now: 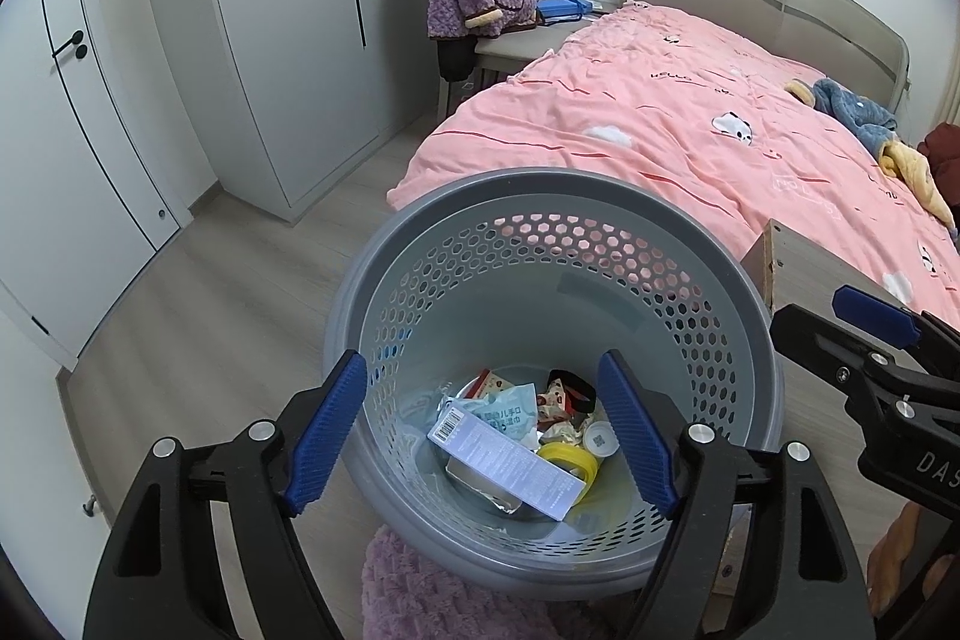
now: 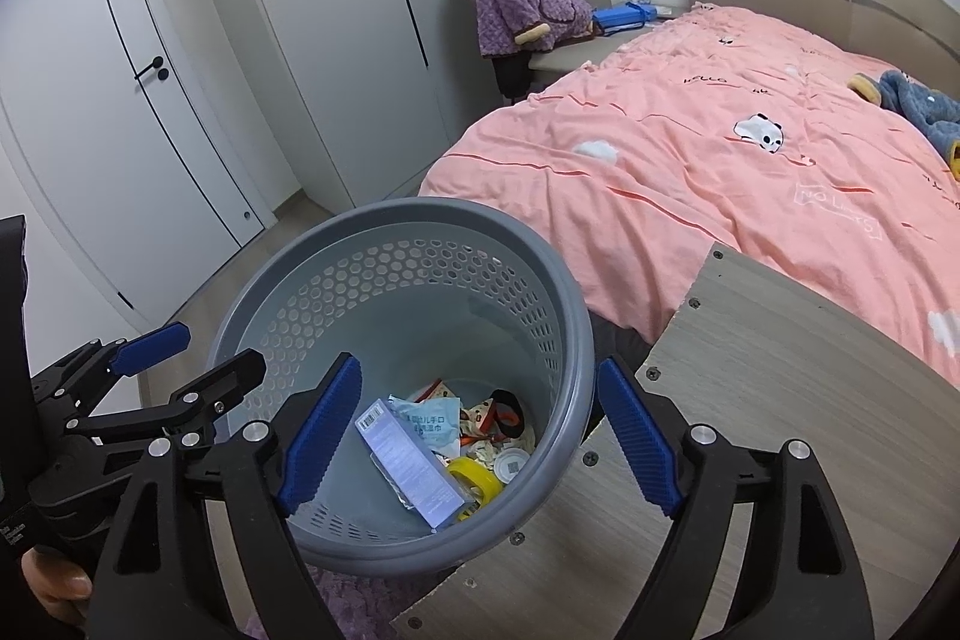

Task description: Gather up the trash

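I hold my left gripper (image 1: 483, 436) tilted down over the grey perforated bin (image 1: 744, 307) at the frame's lower centre, jaws spread wide with nothing between them; my right gripper (image 2: 480, 439) angles down likewise, jaws apart and empty, one blue pad inside the bin's rim, the other over the wooden board (image 2: 780, 370) at lower right; the trash (image 1: 510, 451), a pale box, wrappers and yellow tape, lies at the bin's bottom; the pink bed (image 1: 660, 124) fills the upper right.
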A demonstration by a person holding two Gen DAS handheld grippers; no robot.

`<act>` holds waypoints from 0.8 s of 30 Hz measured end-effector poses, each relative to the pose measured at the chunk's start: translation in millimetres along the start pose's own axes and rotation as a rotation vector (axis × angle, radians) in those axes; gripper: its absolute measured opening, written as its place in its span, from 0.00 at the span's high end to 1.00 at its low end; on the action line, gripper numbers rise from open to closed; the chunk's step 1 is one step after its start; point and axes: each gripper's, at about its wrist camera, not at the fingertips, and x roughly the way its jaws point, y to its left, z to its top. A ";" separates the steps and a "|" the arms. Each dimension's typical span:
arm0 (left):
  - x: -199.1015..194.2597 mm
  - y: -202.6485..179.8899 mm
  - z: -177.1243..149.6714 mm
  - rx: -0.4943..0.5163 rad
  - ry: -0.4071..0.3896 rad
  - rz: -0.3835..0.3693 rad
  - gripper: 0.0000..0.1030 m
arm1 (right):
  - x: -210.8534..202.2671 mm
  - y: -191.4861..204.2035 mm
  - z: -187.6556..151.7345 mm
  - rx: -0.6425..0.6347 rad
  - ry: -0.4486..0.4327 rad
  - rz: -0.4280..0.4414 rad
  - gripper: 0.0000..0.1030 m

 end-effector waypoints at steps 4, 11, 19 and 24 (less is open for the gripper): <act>-1.9 -0.1 0.7 -0.004 -0.002 0.004 0.26 | -1.5 0.2 -0.3 -0.005 -0.005 -0.004 0.21; -5.2 -0.8 1.7 0.002 -0.011 0.016 0.24 | -2.8 -1.1 -0.3 -0.001 -0.006 -0.005 0.20; -5.0 -2.0 2.2 0.009 -0.006 0.024 0.23 | -4.9 -2.2 -1.1 0.002 -0.008 -0.007 0.18; -5.0 -1.8 2.5 0.007 -0.009 0.029 0.23 | -5.0 -2.3 -1.1 0.002 -0.008 -0.007 0.18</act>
